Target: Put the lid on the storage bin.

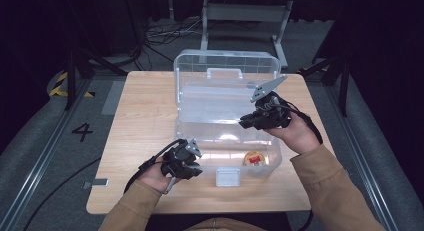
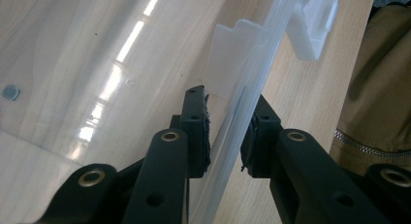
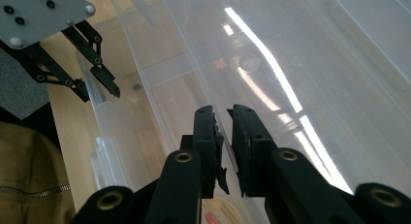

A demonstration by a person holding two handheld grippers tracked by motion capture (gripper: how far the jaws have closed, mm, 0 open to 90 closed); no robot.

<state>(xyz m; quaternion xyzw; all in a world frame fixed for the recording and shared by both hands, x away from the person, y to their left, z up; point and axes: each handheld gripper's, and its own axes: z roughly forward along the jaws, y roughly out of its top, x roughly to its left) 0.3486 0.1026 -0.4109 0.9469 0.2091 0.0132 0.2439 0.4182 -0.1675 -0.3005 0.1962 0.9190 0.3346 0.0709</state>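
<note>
Two grippers are busy with one clear plastic box (image 1: 227, 126) that sits open in the middle of the table (image 1: 145, 111). Your left gripper (image 2: 225, 136) has its jaws on both sides of the box's front wall — near it, but I can't tell if they squeeze. Your right gripper (image 3: 225, 136) is pinched almost closed on a clear inner tray (image 3: 271, 64). One small round tin (image 1: 254, 158) lies inside, low down.

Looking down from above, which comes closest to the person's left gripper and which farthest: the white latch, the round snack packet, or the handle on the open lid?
From the left gripper:
1. White latch, on the box's front wall.
2. Round snack packet, inside the box, front right.
3. Lid handle, at the far side.
</note>
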